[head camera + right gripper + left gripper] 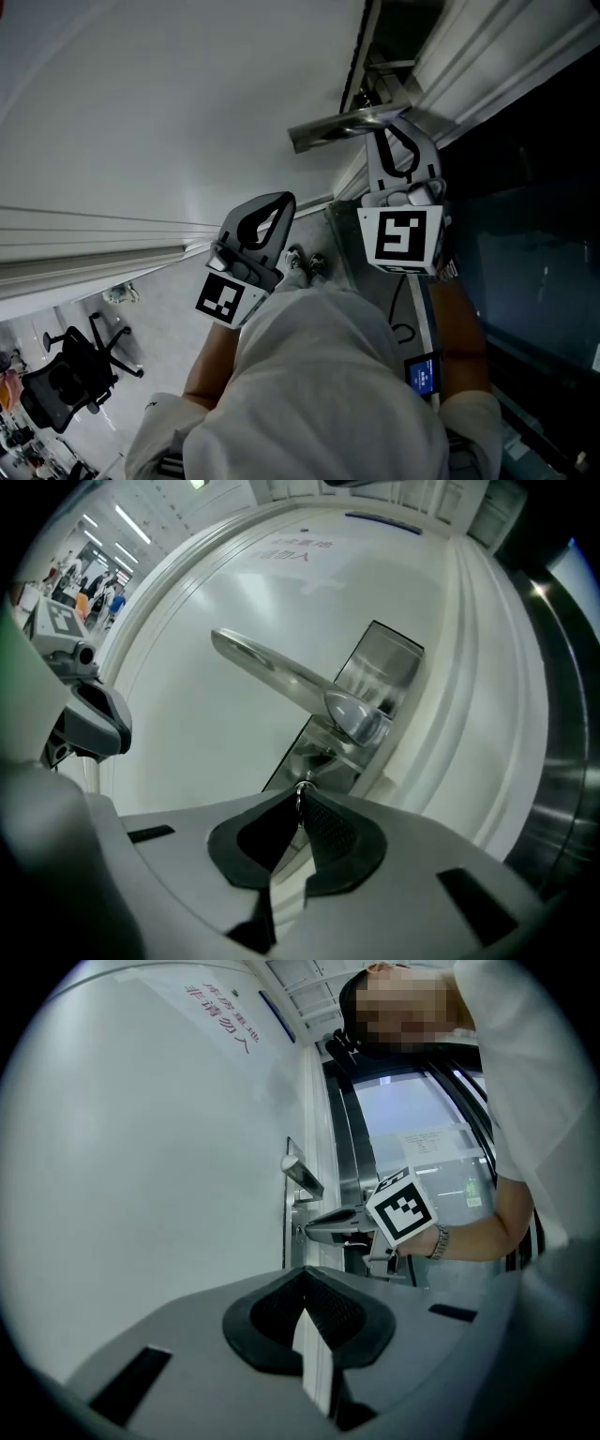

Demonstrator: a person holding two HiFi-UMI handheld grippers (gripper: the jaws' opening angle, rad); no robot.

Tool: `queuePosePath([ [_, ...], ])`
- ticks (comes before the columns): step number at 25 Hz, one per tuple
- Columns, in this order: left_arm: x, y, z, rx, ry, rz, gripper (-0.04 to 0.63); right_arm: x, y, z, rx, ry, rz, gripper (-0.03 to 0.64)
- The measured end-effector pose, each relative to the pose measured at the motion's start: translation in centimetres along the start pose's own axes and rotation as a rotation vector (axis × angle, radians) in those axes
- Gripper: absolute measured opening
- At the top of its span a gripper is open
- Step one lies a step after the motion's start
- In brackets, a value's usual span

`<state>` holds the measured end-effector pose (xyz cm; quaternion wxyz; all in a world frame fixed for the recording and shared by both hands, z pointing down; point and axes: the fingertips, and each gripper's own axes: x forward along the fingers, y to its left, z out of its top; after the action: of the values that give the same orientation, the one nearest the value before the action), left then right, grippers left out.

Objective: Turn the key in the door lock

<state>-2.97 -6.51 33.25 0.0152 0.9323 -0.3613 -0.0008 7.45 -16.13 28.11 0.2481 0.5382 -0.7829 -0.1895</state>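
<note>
Key [300, 792] sits in the door lock [321, 757] just below the lever handle [281, 672], at the centre of the right gripper view. The right tongs [301, 805] are clamped on its head, likely so a roll of the wrist can turn it. That hand points almost level at the door [178, 724]. The left tongs [304, 1305], pressed together on nothing, hover level at the lower centre of their own view, seemingly just out of the way.

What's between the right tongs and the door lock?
The key. In the right gripper view, the right tongs are pinched shut on its small metal head, which sticks out of the lock plate under the door handle.
</note>
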Motion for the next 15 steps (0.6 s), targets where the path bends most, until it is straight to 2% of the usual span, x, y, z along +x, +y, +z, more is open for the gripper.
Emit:
queuePosePath([
  [4, 0.1, -0.1, 0.4, -0.001, -0.015, 0.003, 0.008, -0.1, -0.1, 0.0, 0.113, -0.007, 0.016, 0.02],
  [7, 0.3, 0.0, 0.8, -0.006, -0.039, 0.009, 0.008, 0.0, -0.4, 0.0, 0.286, -0.022, 0.053, 0.021],
  [11, 0.3, -0.3, 0.4, 0.001, -0.022, 0.0, 0.008, -0.1, -0.8, -0.3, 0.579, -0.054, 0.1, 0.021],
  [15, 0.5, -0.5, 0.6, 0.001, -0.043, -0.009, 0.008, -0.1, -1.1, -0.7, 0.975, -0.084, 0.171, 0.021],
])
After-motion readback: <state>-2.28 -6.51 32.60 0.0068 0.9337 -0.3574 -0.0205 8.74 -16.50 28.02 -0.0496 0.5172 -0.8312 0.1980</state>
